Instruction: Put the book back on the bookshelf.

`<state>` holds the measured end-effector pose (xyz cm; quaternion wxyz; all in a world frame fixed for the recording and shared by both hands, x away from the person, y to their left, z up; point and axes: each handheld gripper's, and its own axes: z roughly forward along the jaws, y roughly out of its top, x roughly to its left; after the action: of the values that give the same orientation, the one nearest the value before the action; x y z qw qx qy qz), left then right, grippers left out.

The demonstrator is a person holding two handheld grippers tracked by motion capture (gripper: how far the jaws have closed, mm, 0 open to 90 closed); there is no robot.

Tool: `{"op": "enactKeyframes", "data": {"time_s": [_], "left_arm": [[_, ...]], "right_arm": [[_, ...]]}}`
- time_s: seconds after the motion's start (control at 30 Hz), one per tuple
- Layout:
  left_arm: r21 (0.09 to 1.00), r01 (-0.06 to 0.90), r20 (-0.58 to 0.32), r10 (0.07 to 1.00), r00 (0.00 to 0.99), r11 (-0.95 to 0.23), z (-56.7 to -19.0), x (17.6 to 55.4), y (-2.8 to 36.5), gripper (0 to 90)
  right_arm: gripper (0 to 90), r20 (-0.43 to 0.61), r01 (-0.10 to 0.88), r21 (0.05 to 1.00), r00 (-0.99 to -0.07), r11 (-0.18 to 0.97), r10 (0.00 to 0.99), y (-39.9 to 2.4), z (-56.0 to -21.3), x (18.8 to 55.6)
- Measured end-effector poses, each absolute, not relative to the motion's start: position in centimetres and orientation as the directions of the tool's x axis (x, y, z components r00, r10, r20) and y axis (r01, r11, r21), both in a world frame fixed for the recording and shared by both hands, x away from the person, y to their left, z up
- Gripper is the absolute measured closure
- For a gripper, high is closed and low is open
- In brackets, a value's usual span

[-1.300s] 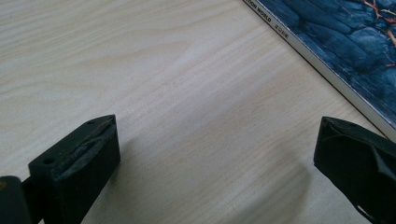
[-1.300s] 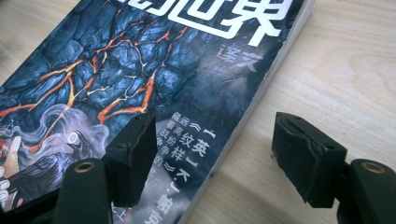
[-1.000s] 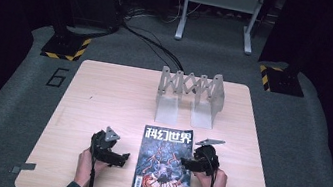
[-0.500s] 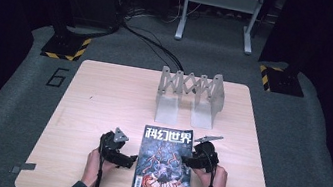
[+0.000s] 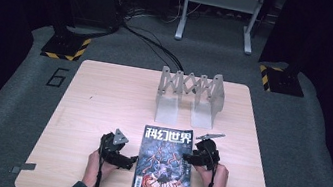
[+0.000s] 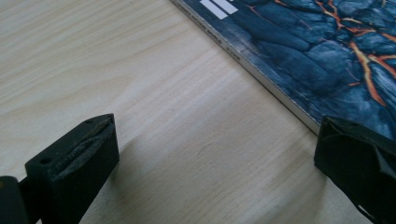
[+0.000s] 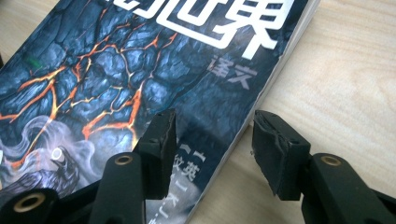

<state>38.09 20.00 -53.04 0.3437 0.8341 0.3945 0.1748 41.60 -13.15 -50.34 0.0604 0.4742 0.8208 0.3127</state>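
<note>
Here, my two grippers flank the magazine (image 5: 165,164) lying flat near the bench's (image 5: 103,93) front edge.
My left gripper (image 5: 129,161) rests wide open and empty, one jaw on bare wood, the other at the magazine's left edge. My right gripper (image 7: 212,149) is partly open, straddling the right edge: one jaw over the cover, one over the bench. A grey rack (image 5: 190,89) stands behind.

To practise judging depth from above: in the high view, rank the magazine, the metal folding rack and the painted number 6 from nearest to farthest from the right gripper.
1. Magazine: right beside the right gripper, on its left, at the table's near edge.
2. Metal folding rack: ahead, at the table's far edge.
3. Number 6: on the floor, beyond the table's far left corner.
</note>
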Motion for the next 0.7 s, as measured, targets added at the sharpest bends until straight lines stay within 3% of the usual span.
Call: {"op": "enactKeyframes", "data": {"time_s": [0.4,0.53,0.7], "left_arm": [[0.714,0.533,0.018,0.774,0.633,-0.454,-53.07,38.15,19.66,0.0],[0.714,0.534,0.017,0.774,0.633,-0.453,-53.08,38.15,19.65,0.0],[0.714,0.54,0.008,0.776,0.631,-0.446,-53.09,38.11,19.61,0.0]], "right_arm": [[53.3,0.21,0.753,0.56,-0.532,0.345,0.82,-13.17,-50.26,42.2],[63.9,0.182,0.74,0.576,-0.53,0.347,0.828,-13.16,-49.98,42.02],[65.0,0.164,0.731,0.584,-0.532,0.353,0.83,-12.82,-49.69,41.76]]}}
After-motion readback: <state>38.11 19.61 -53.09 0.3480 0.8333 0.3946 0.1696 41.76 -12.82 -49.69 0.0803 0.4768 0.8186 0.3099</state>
